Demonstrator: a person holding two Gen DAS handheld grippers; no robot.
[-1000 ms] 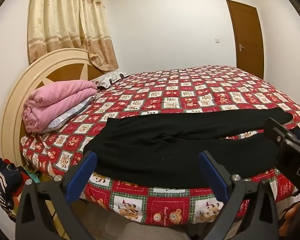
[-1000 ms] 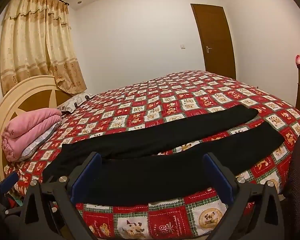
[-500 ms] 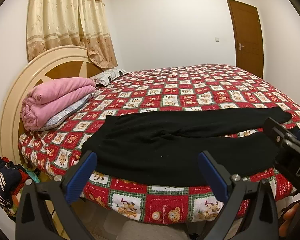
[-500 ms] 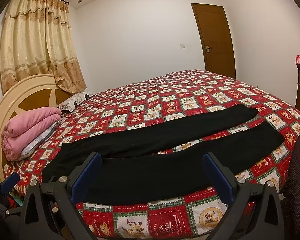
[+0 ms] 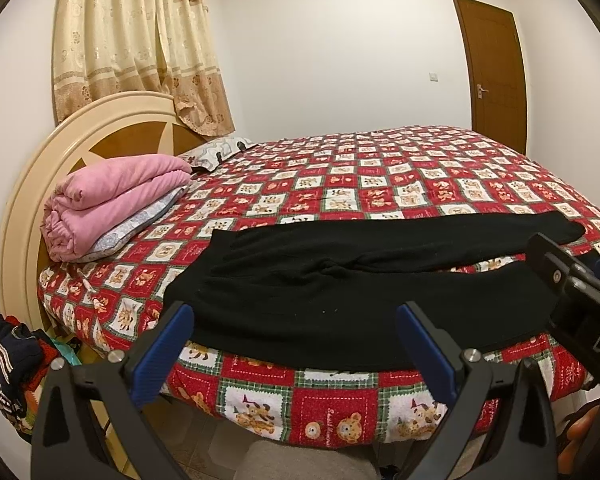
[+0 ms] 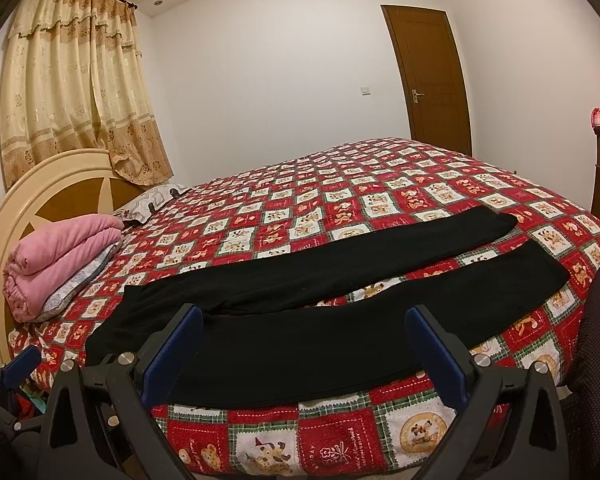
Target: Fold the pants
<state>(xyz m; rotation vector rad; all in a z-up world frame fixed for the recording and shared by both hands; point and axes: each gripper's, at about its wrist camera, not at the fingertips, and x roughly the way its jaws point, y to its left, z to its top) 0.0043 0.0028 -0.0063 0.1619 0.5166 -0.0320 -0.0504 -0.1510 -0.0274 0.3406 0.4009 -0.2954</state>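
Black pants (image 5: 340, 292) lie flat and unfolded along the near edge of the bed's red patchwork quilt (image 5: 380, 184), waistband to the left, both legs running right and slightly apart. At far left, a folded pink blanket (image 5: 112, 200) sits against the cream headboard (image 5: 32, 184). The left gripper (image 5: 294, 350) hovers short of the waist end, jaws wide, holding nothing. The right gripper (image 6: 304, 354) hovers before the nearer leg, jaws also wide and empty. A brown door (image 6: 432, 76) stands at far right.

Pants (image 5: 340, 280) flat along bed's (image 5: 380, 184) near edge
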